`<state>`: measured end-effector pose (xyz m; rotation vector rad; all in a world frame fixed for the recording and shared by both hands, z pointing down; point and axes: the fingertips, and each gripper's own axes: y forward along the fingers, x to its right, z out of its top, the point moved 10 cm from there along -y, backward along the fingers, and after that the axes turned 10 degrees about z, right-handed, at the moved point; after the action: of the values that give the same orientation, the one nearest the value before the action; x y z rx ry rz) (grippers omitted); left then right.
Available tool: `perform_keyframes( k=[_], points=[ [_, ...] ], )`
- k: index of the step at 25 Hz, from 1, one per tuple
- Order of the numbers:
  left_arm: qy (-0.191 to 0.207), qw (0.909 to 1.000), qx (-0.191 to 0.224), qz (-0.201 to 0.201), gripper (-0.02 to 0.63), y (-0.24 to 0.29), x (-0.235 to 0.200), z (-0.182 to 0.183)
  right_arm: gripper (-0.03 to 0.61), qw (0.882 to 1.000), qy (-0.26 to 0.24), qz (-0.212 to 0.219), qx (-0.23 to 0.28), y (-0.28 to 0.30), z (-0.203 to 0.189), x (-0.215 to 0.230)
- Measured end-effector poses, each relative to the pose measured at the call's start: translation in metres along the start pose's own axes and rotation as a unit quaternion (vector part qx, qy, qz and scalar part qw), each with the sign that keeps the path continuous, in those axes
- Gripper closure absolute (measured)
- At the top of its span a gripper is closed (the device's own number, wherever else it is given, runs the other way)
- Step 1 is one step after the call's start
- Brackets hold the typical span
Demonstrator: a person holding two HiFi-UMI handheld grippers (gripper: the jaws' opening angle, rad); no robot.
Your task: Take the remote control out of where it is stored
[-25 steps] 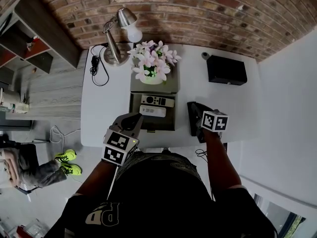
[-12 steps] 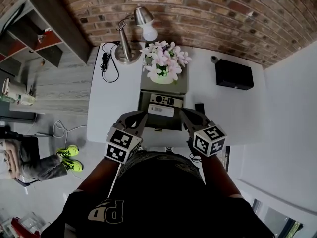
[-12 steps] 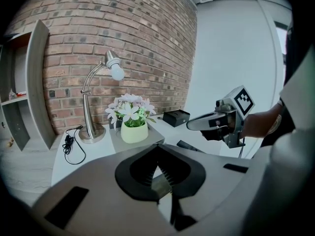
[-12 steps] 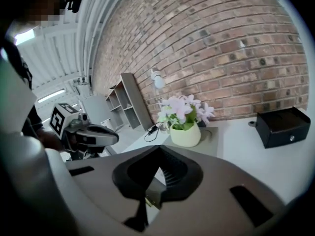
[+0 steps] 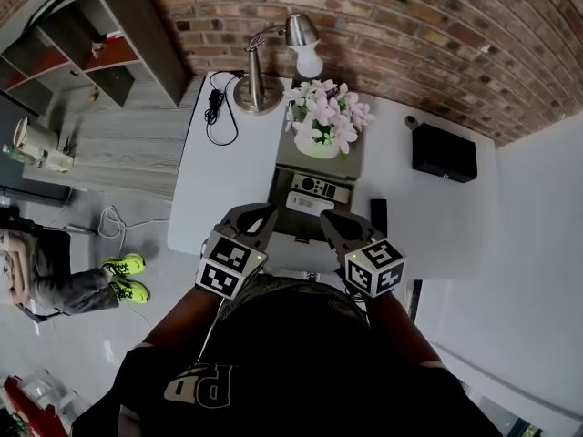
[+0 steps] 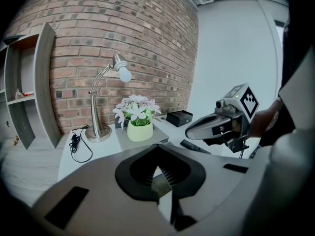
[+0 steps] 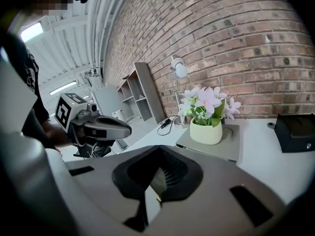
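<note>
A grey drawer (image 5: 281,209) stands pulled open under the box that bears the flower pot (image 5: 321,144). Two white remotes lie in it, one (image 5: 321,188) behind the other (image 5: 310,204). A black remote (image 5: 379,217) rests on the white table to the drawer's right, also in the left gripper view as the black remote (image 6: 195,146). My left gripper (image 5: 262,213) hangs at the drawer's front left corner, shut and empty. My right gripper (image 5: 326,218) hangs at the front right corner, shut with nothing in it. Neither touches a remote.
At the back of the table stand a desk lamp (image 5: 273,62) with its cable (image 5: 215,112) and a black box (image 5: 444,153). A shelf unit (image 5: 91,35) is at the far left. Someone in green shoes (image 5: 123,276) sits on the floor left of the table.
My right gripper has left the black remote on the table and swung left and up to the drawer's front, beside the left gripper. The left gripper has barely shifted.
</note>
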<state>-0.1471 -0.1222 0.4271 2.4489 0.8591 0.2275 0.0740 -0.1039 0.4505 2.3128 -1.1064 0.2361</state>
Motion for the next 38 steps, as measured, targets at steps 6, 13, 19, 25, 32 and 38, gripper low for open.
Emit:
perform_keyframes(
  k=[6,13,19,25,32,38],
  points=[
    [-0.016,0.9998,0.000,-0.009,0.607,-0.001,-0.004,-0.004,0.572,1.000,0.001,0.006,-0.025,0.014,-0.007,0.000],
    [-0.003,0.9999,-0.011,0.005,0.607,-0.003,-0.010,-0.011,0.571,0.991,-0.072,-0.013,-0.116,0.040,-0.020,0.004],
    [-0.016,0.9994,-0.019,0.022,0.606,-0.009,-0.019,-0.020,0.505,0.948,-0.197,-0.041,-0.248,0.078,-0.042,0.022],
    [-0.034,0.9987,-0.019,0.034,0.606,-0.016,-0.023,-0.029,0.371,0.887,-0.297,-0.030,-0.352,0.118,-0.064,0.039],
    [-0.050,0.9972,-0.022,0.052,0.606,-0.023,-0.039,-0.035,0.362,0.873,-0.286,0.000,-0.395,0.136,-0.070,0.056],
    [-0.058,0.9966,-0.023,0.054,0.607,-0.024,-0.043,-0.038,0.362,0.867,-0.289,0.004,-0.405,0.141,-0.072,0.065]
  ],
)
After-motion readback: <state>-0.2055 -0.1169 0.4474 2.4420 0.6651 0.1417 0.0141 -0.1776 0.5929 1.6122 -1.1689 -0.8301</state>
